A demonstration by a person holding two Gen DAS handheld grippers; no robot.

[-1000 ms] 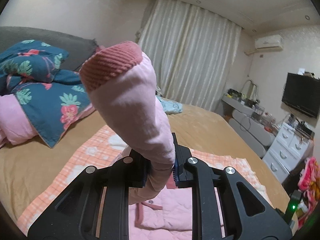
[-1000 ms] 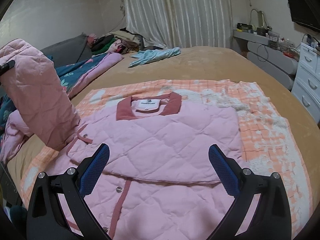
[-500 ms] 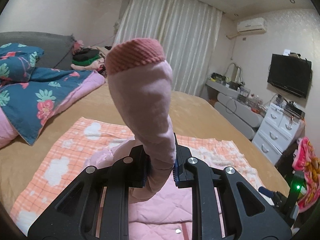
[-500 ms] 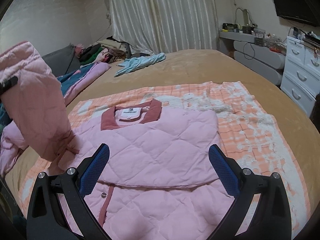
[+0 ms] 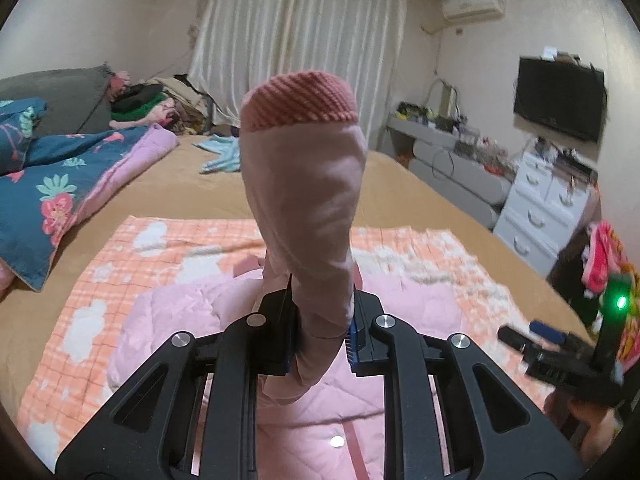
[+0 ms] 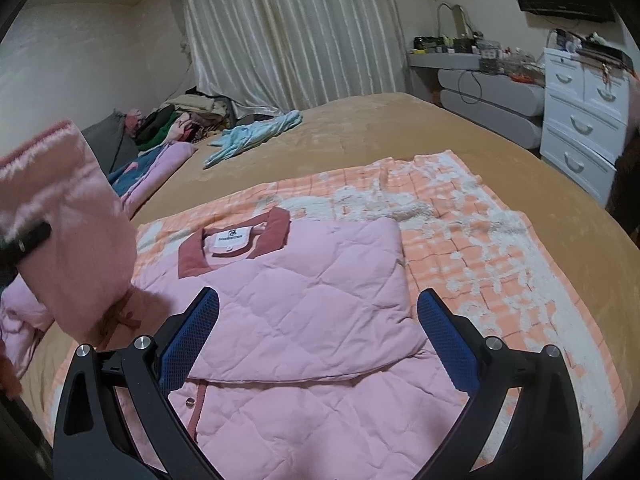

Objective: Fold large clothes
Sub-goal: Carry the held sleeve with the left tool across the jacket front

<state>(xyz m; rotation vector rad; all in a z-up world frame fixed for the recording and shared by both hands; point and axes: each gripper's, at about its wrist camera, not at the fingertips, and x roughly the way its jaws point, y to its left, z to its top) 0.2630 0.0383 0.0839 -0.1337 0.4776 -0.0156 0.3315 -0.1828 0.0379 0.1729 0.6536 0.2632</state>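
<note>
A pink quilted jacket (image 6: 304, 300) with a dark pink collar (image 6: 236, 248) lies on an orange checked blanket (image 6: 480, 240) on the bed; its right side is folded over the front. My left gripper (image 5: 320, 328) is shut on the jacket's left sleeve (image 5: 308, 208), which stands up with its ribbed cuff (image 5: 300, 100) on top. The sleeve also shows at the left of the right wrist view (image 6: 68, 240), lifted above the jacket's left edge. My right gripper (image 6: 318, 340) is open and empty, hovering over the jacket's folded front.
A floral quilt (image 5: 60, 184) and a clothes pile (image 6: 180, 120) lie at the bed's left and far end. A light blue garment (image 6: 256, 136) lies further up the bed. White drawers (image 6: 580, 128) and a grey dresser (image 6: 492, 96) stand right of the bed.
My left gripper has swung rightward with the sleeve, over the jacket's left side. My right gripper has drifted slightly and stays open above the folded front.
</note>
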